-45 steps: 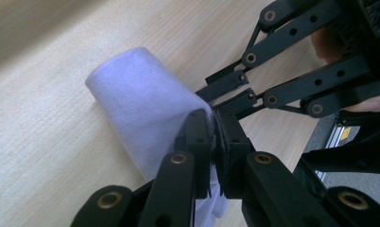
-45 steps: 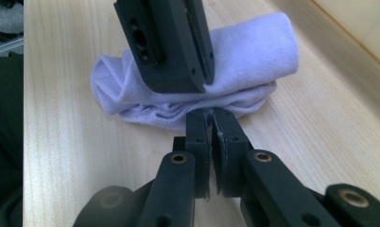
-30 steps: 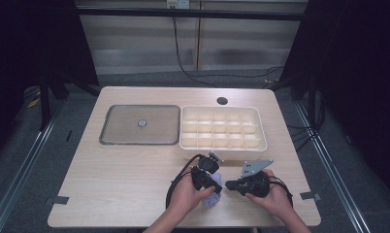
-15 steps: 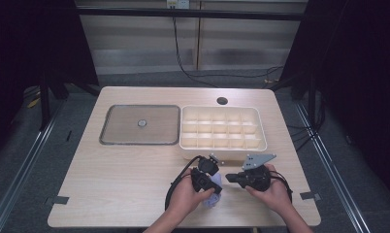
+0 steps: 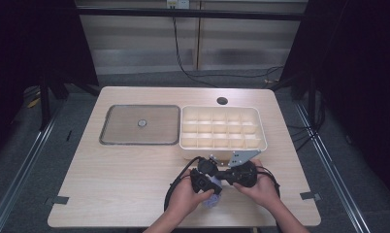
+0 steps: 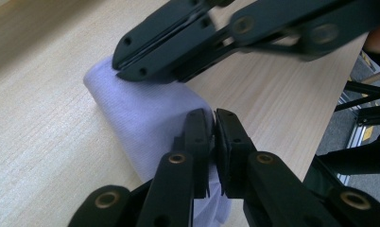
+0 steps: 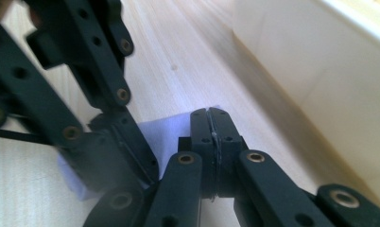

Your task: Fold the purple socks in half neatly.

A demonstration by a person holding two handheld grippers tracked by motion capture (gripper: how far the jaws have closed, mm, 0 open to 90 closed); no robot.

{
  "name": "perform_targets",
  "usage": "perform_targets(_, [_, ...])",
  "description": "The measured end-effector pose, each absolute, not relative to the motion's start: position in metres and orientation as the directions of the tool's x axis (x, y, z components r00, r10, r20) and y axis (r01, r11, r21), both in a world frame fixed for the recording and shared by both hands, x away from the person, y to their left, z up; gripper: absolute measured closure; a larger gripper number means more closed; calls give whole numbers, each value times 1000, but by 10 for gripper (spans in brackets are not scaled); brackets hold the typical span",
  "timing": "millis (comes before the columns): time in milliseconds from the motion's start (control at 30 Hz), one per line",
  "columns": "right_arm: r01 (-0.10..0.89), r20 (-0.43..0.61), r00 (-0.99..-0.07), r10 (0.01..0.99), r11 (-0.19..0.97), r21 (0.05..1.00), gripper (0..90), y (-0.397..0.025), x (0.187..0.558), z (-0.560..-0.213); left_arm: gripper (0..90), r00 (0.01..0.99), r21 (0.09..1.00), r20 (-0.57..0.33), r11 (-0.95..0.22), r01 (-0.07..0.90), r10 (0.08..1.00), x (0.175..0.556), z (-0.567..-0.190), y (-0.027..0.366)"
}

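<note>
At the lower middle of the high view, the 2 hands hide most of the pale lilac folded cloth [image 5: 212, 200]. The left gripper [image 6: 212, 124] is clamped on its near edge; the right gripper [image 7: 209, 124] pinches another edge. Beyond lie the cream compartment tray [image 5: 222, 144] and grey flat lid [image 5: 139, 125].

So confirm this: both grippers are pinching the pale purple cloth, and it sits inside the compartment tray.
Not inside the tray. Both the left gripper and right gripper are shut on the pale purple cloth, but the high view shows it lying on the table, in front of the compartment tray.
</note>
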State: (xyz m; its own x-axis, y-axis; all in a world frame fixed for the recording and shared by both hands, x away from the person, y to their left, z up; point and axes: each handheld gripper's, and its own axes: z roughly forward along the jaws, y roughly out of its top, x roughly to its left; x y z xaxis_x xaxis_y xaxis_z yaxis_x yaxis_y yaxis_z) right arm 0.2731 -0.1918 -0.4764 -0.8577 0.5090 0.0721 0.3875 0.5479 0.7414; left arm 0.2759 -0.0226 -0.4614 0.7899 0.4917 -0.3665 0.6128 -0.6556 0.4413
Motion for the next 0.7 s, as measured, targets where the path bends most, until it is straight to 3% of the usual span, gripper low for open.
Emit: perform_targets(700, [414, 100, -853, 512, 547, 728, 900, -192, 277, -492, 725, 794, 454, -385, -652, 607, 470, 281, -440, -11])
